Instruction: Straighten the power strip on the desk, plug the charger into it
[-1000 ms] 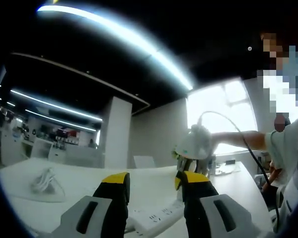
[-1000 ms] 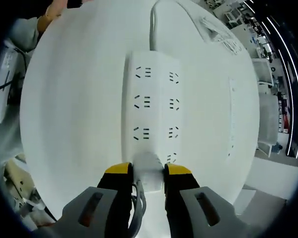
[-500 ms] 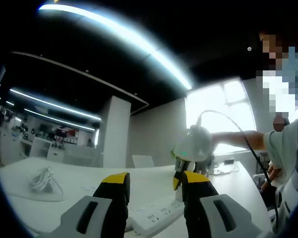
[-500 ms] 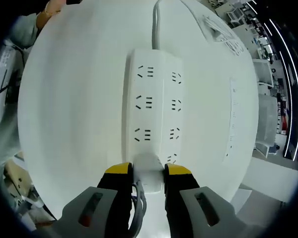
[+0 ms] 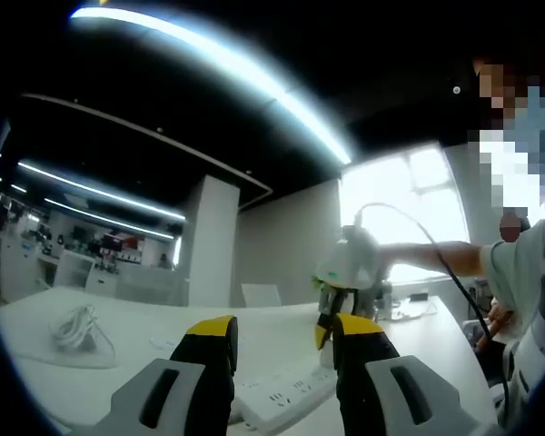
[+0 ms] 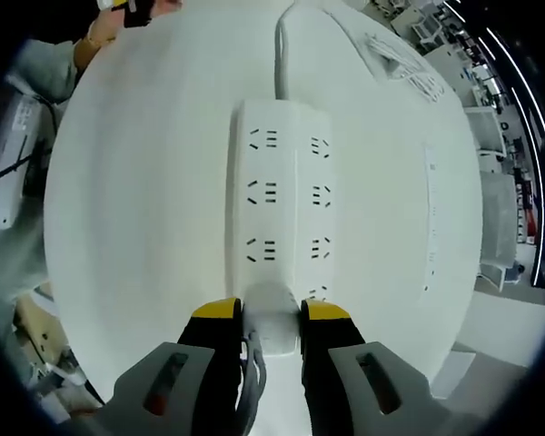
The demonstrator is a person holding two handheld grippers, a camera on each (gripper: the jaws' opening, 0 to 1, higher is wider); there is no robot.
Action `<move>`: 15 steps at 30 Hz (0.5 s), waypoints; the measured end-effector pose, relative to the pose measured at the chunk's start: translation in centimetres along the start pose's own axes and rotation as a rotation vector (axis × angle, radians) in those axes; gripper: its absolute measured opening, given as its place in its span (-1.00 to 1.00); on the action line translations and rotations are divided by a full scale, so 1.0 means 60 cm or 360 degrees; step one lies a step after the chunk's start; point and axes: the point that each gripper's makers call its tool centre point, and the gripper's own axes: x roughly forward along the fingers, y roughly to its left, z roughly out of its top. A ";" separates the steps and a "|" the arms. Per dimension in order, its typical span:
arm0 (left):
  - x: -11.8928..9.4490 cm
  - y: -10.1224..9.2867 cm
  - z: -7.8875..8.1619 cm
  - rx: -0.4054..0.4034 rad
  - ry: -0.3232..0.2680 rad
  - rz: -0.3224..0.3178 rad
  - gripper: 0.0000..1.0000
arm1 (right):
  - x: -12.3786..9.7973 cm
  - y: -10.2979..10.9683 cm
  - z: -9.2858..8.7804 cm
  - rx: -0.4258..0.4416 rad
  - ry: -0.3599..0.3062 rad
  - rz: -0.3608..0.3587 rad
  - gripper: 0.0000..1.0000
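Right now the charger [image 6: 272, 318] sits pinched between the jaws of the right tool [image 6: 272, 313], its white body at the near end of the power strip [image 6: 282, 200]. Cable trails off the charger down past the left jaw. Whether its prongs are already partly in the nearest socket I cannot tell; the charger body hides that spot.

Power strip lies flat on the white worktop [image 6: 136, 200], long axis running straight away from the right tool, two columns of sockets face up, its cord [image 6: 280, 41] leaving the far end. It looks squared up, so the straightening seems done; plugging in is the step in hand.

Left tool [image 5: 277, 341] hangs low over the worktop, jaws parted, nothing between them. Beyond its jaws the strip shows near its end, and the right tool, yellow-tipped, stands over it. A coiled white cable [image 5: 77, 329] lies well apart on the worktop, off to the side.

To do this well, my reading: keep the charger upright and square to the strip face, line the prongs with the nearest socket slots, press straight down without rocking. The strip is light and unpinned, so it could skate; the free left tool might steady the far half. Keep the clench firm until seated.
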 end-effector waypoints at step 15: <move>0.001 -0.005 0.002 0.0001 -0.0005 -0.0014 -0.14 | -0.001 -0.002 -0.014 -0.0008 -0.0055 -0.0007 -0.56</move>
